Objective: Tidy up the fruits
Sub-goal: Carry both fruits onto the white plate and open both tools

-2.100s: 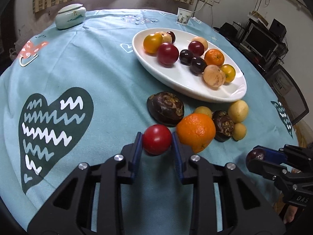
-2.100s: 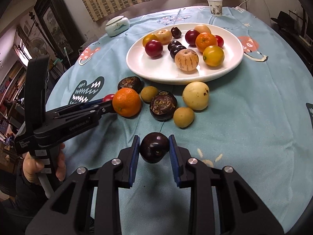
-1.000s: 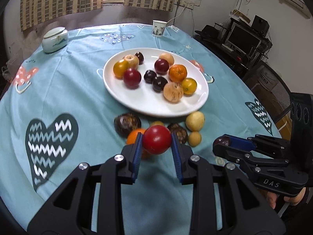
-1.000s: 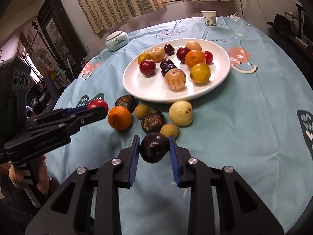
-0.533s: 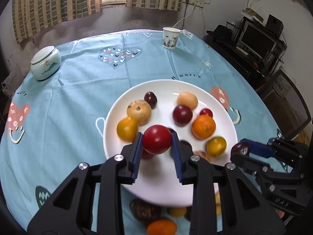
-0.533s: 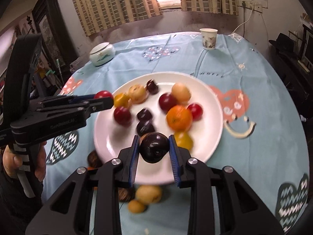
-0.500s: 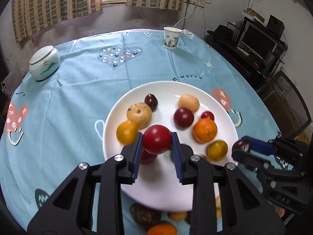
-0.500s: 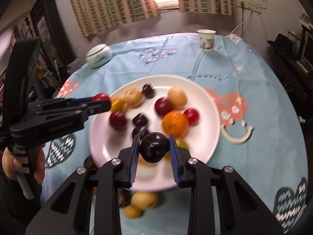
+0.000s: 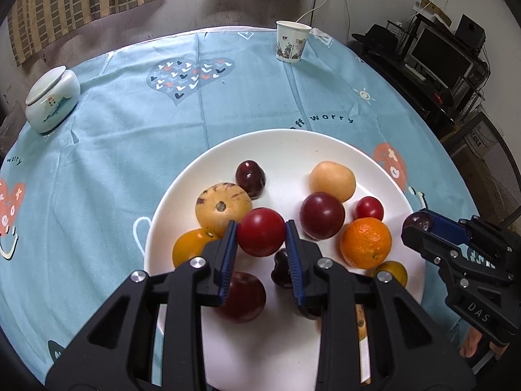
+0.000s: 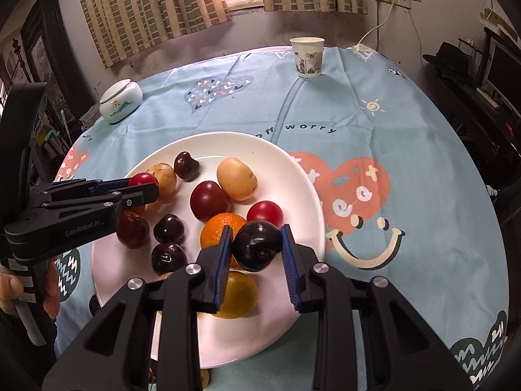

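Your left gripper point(image 9: 261, 236) is clamped on a red tomato point(image 9: 260, 232), pads across its widest part, hanging over the white plate point(image 9: 286, 145); your right gripper point(image 10: 257, 247) pinches a dark plum point(image 10: 257, 245) the same way above the plate's near edge, by the orange point(image 10: 218, 229). Both look light, smooth and slippery, soft enough to bruise, so squeeze gently at the middle and set them low: round fruit probably rolls.

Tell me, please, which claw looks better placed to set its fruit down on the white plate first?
Probably the left claw: its red fruit hangs over the plate middle near bare white. The right claw holds its dark plum over the crowded rim, above the orange.
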Tool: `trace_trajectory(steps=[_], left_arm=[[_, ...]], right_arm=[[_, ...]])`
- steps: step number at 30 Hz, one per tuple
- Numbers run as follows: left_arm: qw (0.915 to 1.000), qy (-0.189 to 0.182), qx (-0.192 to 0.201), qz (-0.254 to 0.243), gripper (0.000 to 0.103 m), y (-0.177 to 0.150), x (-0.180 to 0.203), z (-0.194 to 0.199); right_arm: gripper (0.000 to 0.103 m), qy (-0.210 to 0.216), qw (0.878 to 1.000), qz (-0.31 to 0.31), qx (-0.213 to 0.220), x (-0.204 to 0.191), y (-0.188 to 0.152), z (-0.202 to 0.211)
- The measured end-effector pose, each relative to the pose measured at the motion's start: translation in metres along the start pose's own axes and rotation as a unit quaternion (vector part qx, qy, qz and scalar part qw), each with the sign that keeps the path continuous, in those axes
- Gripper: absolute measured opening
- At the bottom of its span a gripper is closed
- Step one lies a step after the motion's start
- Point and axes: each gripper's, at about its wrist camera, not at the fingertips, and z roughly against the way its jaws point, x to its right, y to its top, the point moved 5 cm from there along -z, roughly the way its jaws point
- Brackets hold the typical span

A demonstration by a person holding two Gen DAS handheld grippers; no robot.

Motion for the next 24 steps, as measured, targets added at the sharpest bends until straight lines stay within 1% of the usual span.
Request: trace_trajectory(steps=[6,8,9,10,11,12,14,17,18,24], left_arm=[[0.9999,0.011,-0.001,-0.005,0.032,0.001,0.001,-0.004],[0.9998,0.017,0.005,-0.008,0.045,0.002,0.002,0.0],[0.9997,0.02,0.011,-0.007,0.055,0.002,0.002,0.005],[0.9996,0.02,0.017,-0.007,0.057,0.002,0.002,0.01],[0.9995,0.021,0.023,-0.006,0.057,0.002,0.002,0.017],[0.9994,0.02,0.027,-0.006,0.058,0.001,0.002,0.023],[0.9991,0.019,0.037,-0.005,0.06,-0.003,0.004,0.038],[0.9982,0.026,0.054,-0.007,0.065,-0.014,0.009,0.063],[0.998,0.025,0.058,-0.01,0.068,-0.017,0.011,0.069],[0.9969,0.028,0.071,-0.023,0.068,-0.046,0.023,0.1]], right_arm=[[0.03,-0.001,1.0,-0.004,-0.006,0.003,-0.001,-0.006],[0.031,0.001,1.0,-0.005,-0.013,0.003,-0.002,-0.01],[0.033,0.003,1.0,-0.007,-0.016,0.003,-0.003,-0.012],[0.039,0.002,1.0,-0.012,-0.014,0.003,-0.003,-0.013],[0.06,-0.005,1.0,-0.015,-0.009,0.004,-0.003,-0.012],[0.063,-0.008,1.0,-0.014,-0.003,0.004,-0.003,-0.011],[0.063,-0.01,1.0,-0.01,-0.001,0.003,-0.004,-0.011],[0.063,-0.002,1.0,-0.007,-0.003,-0.002,-0.004,-0.005],[0.063,-0.001,1.0,-0.002,-0.001,-0.006,-0.005,-0.001],[0.064,-0.004,1.0,0.025,0.016,-0.026,-0.017,0.03]])
